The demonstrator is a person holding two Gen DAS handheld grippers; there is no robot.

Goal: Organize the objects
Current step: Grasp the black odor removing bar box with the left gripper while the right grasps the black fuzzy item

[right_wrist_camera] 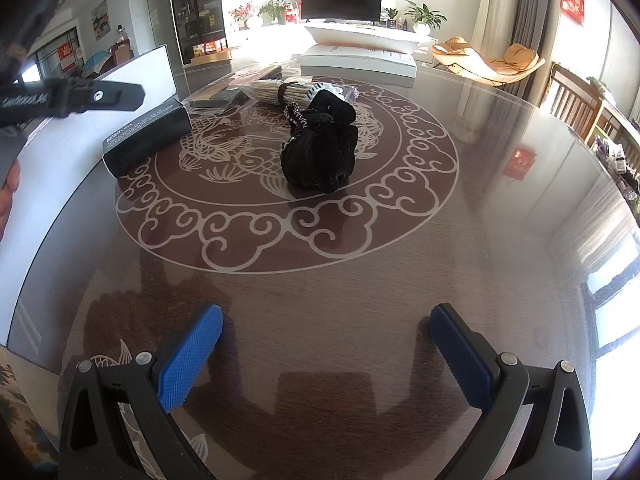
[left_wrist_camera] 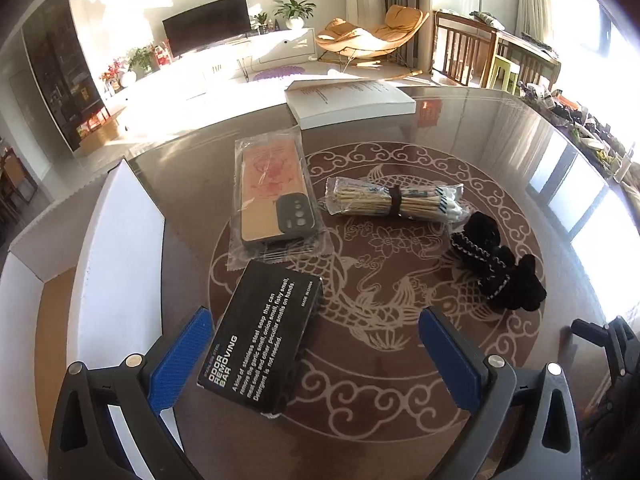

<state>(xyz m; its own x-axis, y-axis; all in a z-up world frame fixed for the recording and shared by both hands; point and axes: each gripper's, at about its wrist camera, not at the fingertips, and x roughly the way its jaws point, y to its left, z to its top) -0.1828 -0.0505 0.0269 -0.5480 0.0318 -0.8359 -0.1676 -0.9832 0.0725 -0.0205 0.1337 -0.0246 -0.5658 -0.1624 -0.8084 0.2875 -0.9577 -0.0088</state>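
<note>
In the left wrist view the left tool (left_wrist_camera: 316,344) stands wide open, its blue pads (left_wrist_camera: 180,360) spread at the lower left and lower right of the frame and holding nothing. A black box (left_wrist_camera: 262,340) printed "ODOR REMOVING BAR" lies on the worktop (left_wrist_camera: 500,152) between the fingers, nearer the left pad; whether it touches that pad cannot be told. Just above the box, centre-left, a phone case (left_wrist_camera: 272,200) in a clear bag lies flat. To its right, at mid frame, is a bagged bundle of cotton swabs (left_wrist_camera: 396,200) bound by a dark band. Right of centre and just below the swabs sits a black fabric piece (left_wrist_camera: 500,264) with white stitched trim. A white book (left_wrist_camera: 348,100) lies at the upper centre, on the far side of the worktop. At the left edge stands a white carton (left_wrist_camera: 120,264), open at the top, brown inside.

In the right wrist view the right tool (right_wrist_camera: 324,344) is likewise wide open and empty, over bare worktop at the bottom of the frame, well apart from the things. The fabric piece (right_wrist_camera: 320,148) sits at the centre, the box (right_wrist_camera: 148,140) at the upper left, the swabs (right_wrist_camera: 288,92) above the fabric.
</note>
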